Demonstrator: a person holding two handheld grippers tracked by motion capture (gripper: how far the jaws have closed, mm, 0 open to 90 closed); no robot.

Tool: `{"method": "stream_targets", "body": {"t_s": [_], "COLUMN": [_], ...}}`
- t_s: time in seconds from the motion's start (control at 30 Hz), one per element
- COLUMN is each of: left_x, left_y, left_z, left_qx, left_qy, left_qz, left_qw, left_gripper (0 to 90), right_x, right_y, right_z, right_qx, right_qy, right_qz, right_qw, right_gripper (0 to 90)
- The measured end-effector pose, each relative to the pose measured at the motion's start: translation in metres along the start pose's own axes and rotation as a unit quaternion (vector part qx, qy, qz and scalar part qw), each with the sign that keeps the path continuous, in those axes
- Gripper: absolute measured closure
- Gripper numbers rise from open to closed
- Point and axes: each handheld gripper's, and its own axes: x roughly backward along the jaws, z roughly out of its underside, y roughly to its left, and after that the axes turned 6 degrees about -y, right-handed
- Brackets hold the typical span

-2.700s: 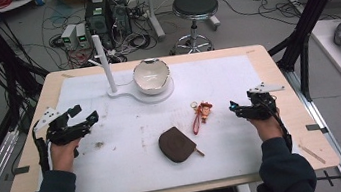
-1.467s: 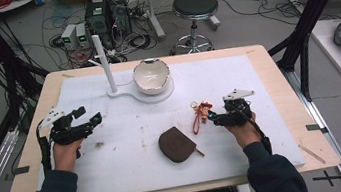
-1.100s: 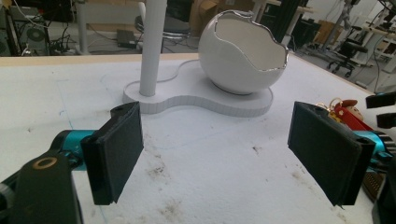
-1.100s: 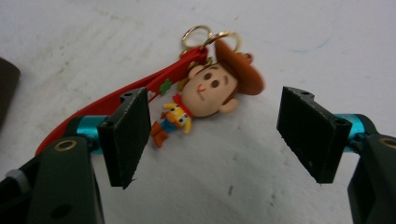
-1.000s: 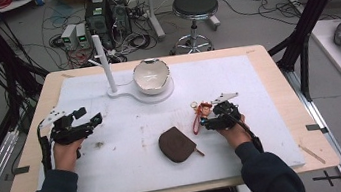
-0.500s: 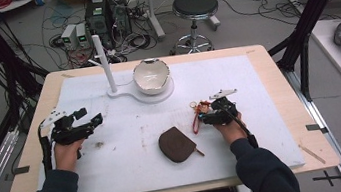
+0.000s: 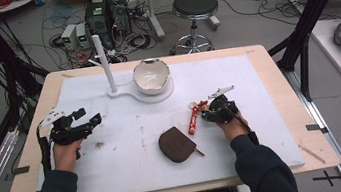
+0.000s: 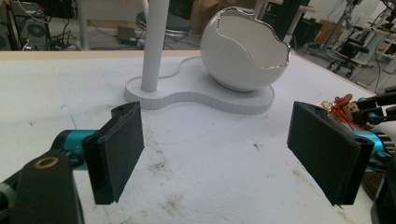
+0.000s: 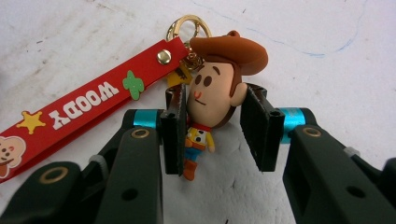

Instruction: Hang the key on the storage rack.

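Big white table (image 7: 264, 128) across the frame, egg-shaped bowl (image 7: 151, 76) on its stand upper middle, brown pouch (image 7: 177, 145) lower center. Left gripper (image 7: 85, 122) mid-left, jaws wide apart over bare surface. Right gripper (image 9: 215, 135) right of center, jaws partly apart around the keychain figure (image 9: 212, 95), one pad touching, not clamped.

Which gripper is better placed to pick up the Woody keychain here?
Right. The right gripper already straddles the Woody keychain, one jaw on each side of the figure's head, not yet closed. The left gripper hovers open, far across the table.
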Motion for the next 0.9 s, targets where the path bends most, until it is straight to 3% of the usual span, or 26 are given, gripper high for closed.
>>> {"method": "stream_targets", "body": {"t_s": [0.1, 0.2, 0.27, 0.3, 0.37, 0.47, 0.53, 0.7, 0.8, 0.87, 0.9], "left_x": [-0.001, -0.001, -0.001, -0.001, -0.001, -0.002, -0.002, -0.004, -0.011, -0.014, -0.02], "left_y": [0.0, -0.001, -0.001, -0.001, 0.0, 0.0, -0.001, -0.004, -0.014, -0.019, -0.027], "left_z": [0.0, 0.001, 0.0, 0.0, 0.0, 0.001, 0.001, 0.002, 0.003, 0.002, 0.002], "left_qx": [0.0, -0.002, -0.002, -0.001, -0.001, 0.0, 0.0, -0.001, 0.005, 0.004, 0.001], "left_qy": [0.001, 0.002, 0.002, 0.002, 0.002, 0.004, 0.005, 0.006, 0.007, 0.009, 0.012], "left_qz": [0.002, 0.002, 0.003, 0.001, 0.002, 0.002, 0.004, 0.015, 0.053, 0.062, 0.078], "left_qw": [1.0, 1.0, 1.0, 1.0, 1.0, 1.0, 1.0, 0.9999, 0.9986, 0.9981, 0.9969], "left_gripper": [18.6, 18.9, 18.9, 18.9, 19.0, 19.2, 19.7, 23.5, 30.1, 30.6, 31.6], "right_x": [-0.005, -0.004, -0.003, -0.001, 0.006, 0.021, 0.029, 0.042, 0.046, 0.048, 0.05], "right_y": [0.002, 0.001, 0.0, -0.002, -0.001, 0.001, 0.004, 0.011, 0.016, 0.019, 0.023], "right_z": [0.001, 0.001, 0.001, 0.0, -0.003, -0.011, -0.017, -0.029, -0.037, -0.039, -0.045], "right_qx": [0.012, 0.008, 0.009, 0.005, 0.008, 0.014, 0.032, 0.051, 0.06, 0.057, 0.055], "right_qy": [-0.003, -0.006, -0.007, -0.008, -0.033, -0.081, -0.107, -0.138, -0.154, -0.16, -0.177], "right_qz": [0.016, 0.006, 0.003, -0.01, -0.014, -0.022, -0.028, -0.043, -0.055, -0.06, -0.07], "right_qw": [0.9998, 0.9999, 0.9999, 0.9999, 0.9993, 0.9964, 0.9933, 0.9882, 0.9847, 0.9836, 0.9801], "right_gripper": [49.0, 59.2, 61.3, 61.9, 62.0, 62.0, 62.0, 62.0, 62.1, 62.1, 62.1]}}
